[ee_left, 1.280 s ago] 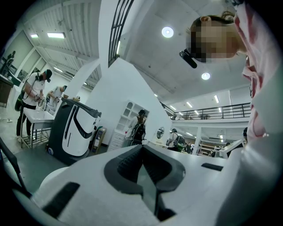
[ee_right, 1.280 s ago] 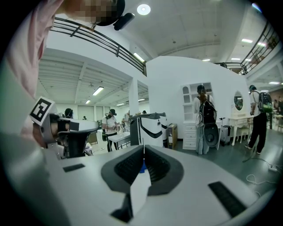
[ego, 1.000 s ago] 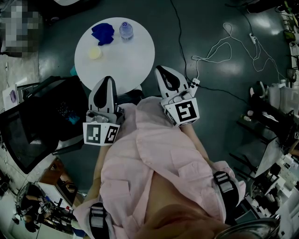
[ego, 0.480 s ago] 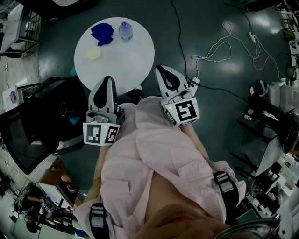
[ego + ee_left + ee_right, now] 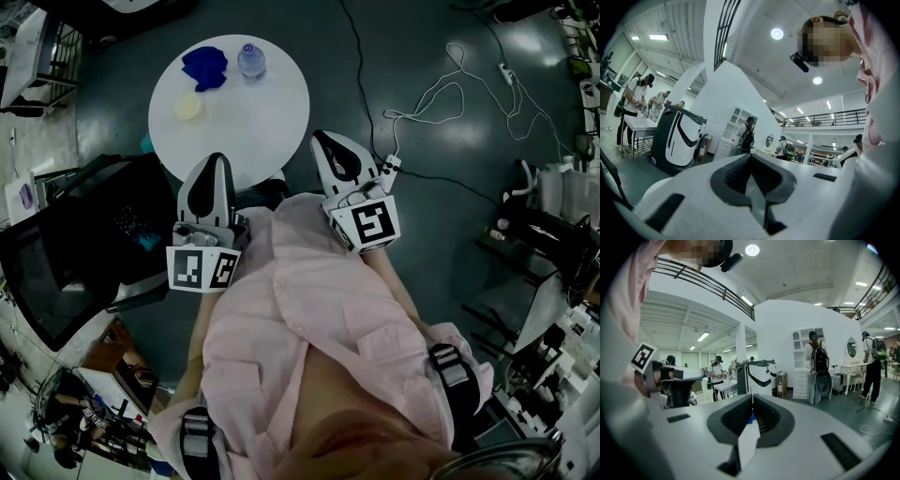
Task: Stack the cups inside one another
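The left tongs (image 5: 216,161) are closed, the two jaws pressed together with nothing between them, and the right tongs (image 5: 322,141) are closed and empty in the same way. Both are held close in front of the person's pink shirt (image 5: 309,309), side by side but apart. Just ahead of their tips stands a round white table (image 5: 267,122). On its far side, well apart from both tongs, are a yellow cup (image 5: 189,107), a blue cup (image 5: 206,67) and a clear cup (image 5: 251,61), each standing separately.
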`<state>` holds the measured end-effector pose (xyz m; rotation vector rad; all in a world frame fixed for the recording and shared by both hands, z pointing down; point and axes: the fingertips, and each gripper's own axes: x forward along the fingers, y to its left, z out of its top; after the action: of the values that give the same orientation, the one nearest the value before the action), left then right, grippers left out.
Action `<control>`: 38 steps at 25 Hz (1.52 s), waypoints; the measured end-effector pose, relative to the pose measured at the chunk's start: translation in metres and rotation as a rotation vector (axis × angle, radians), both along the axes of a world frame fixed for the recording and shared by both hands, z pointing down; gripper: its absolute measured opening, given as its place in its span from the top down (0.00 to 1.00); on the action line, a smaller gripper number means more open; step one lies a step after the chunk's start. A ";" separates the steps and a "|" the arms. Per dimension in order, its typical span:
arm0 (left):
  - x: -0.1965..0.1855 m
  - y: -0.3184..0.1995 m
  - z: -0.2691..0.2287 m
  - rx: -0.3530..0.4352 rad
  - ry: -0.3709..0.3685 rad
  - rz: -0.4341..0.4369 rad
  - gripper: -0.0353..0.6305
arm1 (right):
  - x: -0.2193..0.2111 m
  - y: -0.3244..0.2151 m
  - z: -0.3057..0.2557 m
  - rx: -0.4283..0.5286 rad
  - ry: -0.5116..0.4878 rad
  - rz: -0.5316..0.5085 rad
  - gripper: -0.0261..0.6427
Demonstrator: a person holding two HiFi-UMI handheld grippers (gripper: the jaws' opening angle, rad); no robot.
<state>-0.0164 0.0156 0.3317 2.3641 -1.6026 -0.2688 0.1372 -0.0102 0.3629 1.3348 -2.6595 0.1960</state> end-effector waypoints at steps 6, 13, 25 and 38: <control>0.000 0.002 0.000 -0.002 0.000 0.001 0.92 | -0.001 0.002 0.000 -0.003 0.010 -0.003 0.92; 0.002 0.001 -0.005 0.011 -0.018 0.005 0.92 | -0.032 0.010 -0.006 0.048 0.148 -0.108 0.92; 0.002 0.008 -0.005 0.006 -0.016 0.008 0.92 | -0.035 0.019 -0.007 0.049 0.145 -0.115 0.92; -0.002 0.010 -0.004 0.007 -0.015 0.010 0.92 | -0.039 0.021 -0.004 0.040 0.154 -0.125 0.92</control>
<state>-0.0184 0.0253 0.3278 2.3836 -1.5988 -0.2560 0.0982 0.0109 0.3592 1.1399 -2.6178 0.0232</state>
